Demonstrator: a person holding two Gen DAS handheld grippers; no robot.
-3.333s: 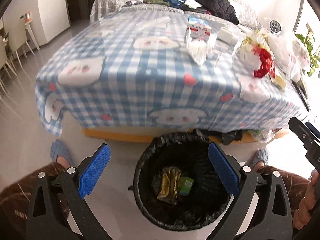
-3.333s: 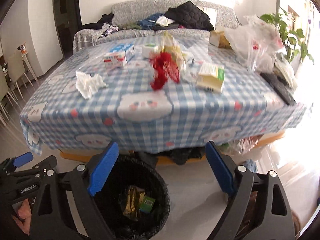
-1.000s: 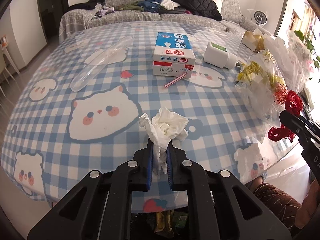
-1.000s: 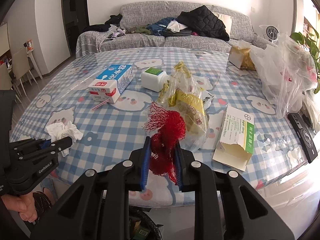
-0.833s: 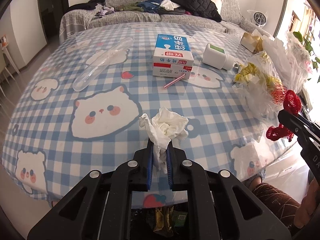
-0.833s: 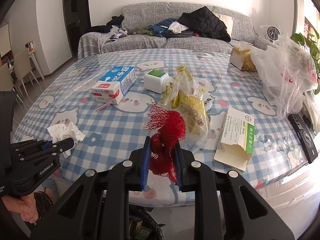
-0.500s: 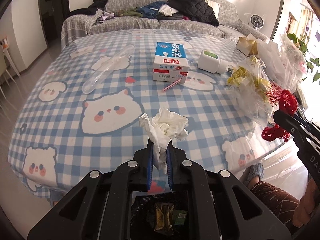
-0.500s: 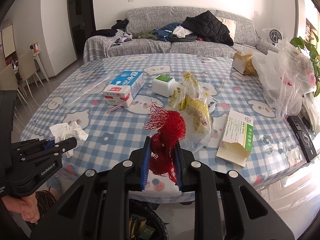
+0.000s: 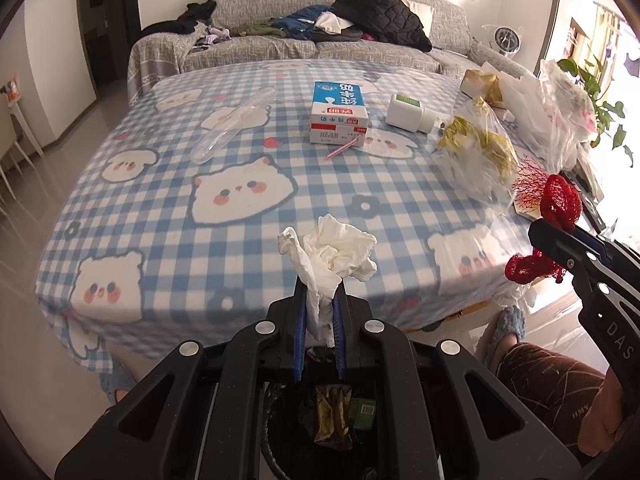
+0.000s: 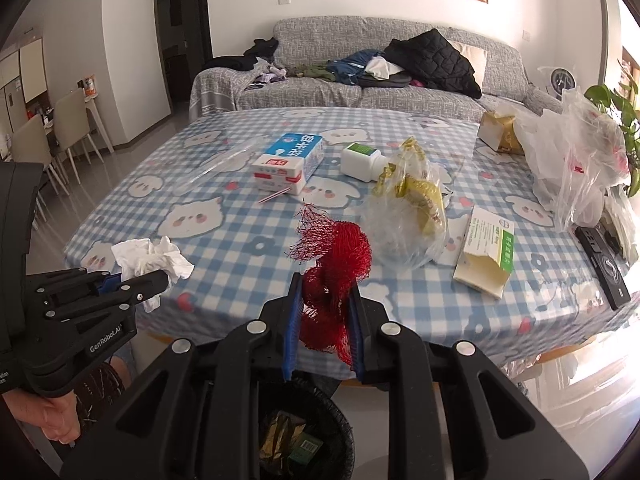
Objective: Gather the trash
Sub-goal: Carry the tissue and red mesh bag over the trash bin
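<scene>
My left gripper point(image 9: 319, 320) is shut on a crumpled white tissue point(image 9: 332, 256), held in the air in front of the table edge; the tissue also shows in the right wrist view point(image 10: 150, 258). My right gripper point(image 10: 322, 320) is shut on a red mesh net point(image 10: 334, 264), also lifted off the table; the net shows at the right of the left wrist view point(image 9: 558, 204). A black-lined trash bin point(image 10: 340, 436) stands on the floor below both grippers, with a gold wrapper point(image 9: 332, 416) and a green packet inside.
The blue checked table point(image 9: 240, 152) carries a milk carton point(image 9: 338, 114), a pink straw point(image 9: 340, 149), a white bottle point(image 9: 408, 114), a clear bag with yellow contents point(image 10: 412, 216), an open green-white box point(image 10: 486, 250), a long clear plastic sleeve point(image 9: 230, 126), white bags and a remote point(image 10: 602, 266).
Both grippers have drawn back from the table with the tissue and the red net still clamped. The trash bin has come further into view beneath them.
</scene>
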